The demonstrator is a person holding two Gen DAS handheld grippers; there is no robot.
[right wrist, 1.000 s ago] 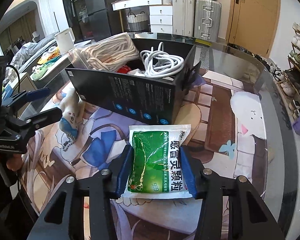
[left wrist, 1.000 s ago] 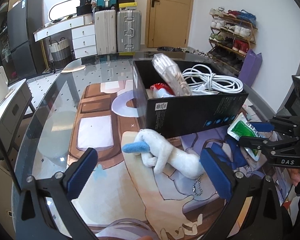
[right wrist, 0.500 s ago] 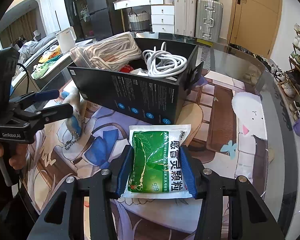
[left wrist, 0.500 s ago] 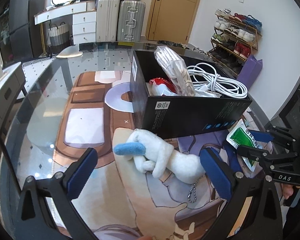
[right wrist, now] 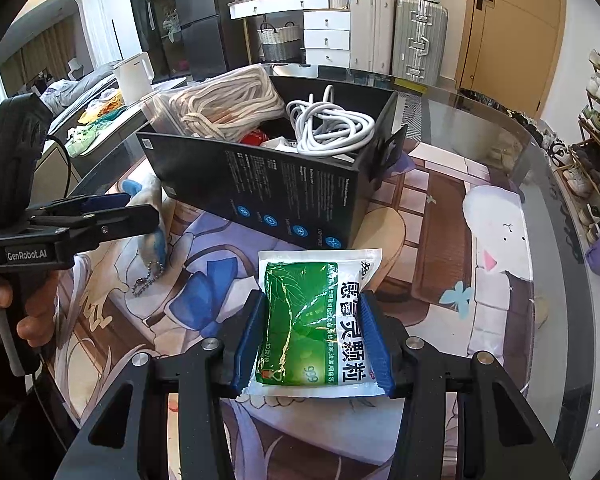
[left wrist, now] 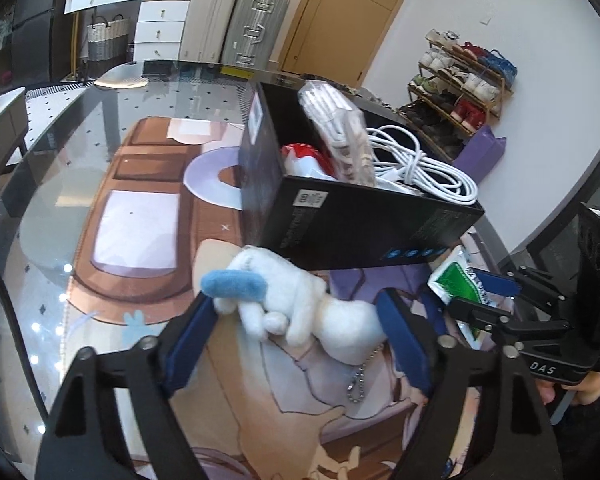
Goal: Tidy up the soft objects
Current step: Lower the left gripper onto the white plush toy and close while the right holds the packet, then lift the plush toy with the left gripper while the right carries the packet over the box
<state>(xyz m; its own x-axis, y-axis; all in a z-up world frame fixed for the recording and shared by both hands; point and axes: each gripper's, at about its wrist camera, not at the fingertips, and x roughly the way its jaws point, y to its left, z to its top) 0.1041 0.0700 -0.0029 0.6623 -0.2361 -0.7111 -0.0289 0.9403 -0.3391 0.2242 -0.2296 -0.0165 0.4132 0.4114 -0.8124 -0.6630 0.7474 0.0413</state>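
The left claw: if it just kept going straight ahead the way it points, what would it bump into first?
The left claw already straddles the white plush toy, so that comes first. Beyond it, probably the black box, though depth is hard to judge.

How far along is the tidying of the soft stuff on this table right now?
Partly done. The black box already holds a bagged rope bundle, a white cable and something red. In hand: the right gripper is clamped on the green sachet; the left gripper is closing around the white plush toy, which lies on the mat. Both have yet to go in.
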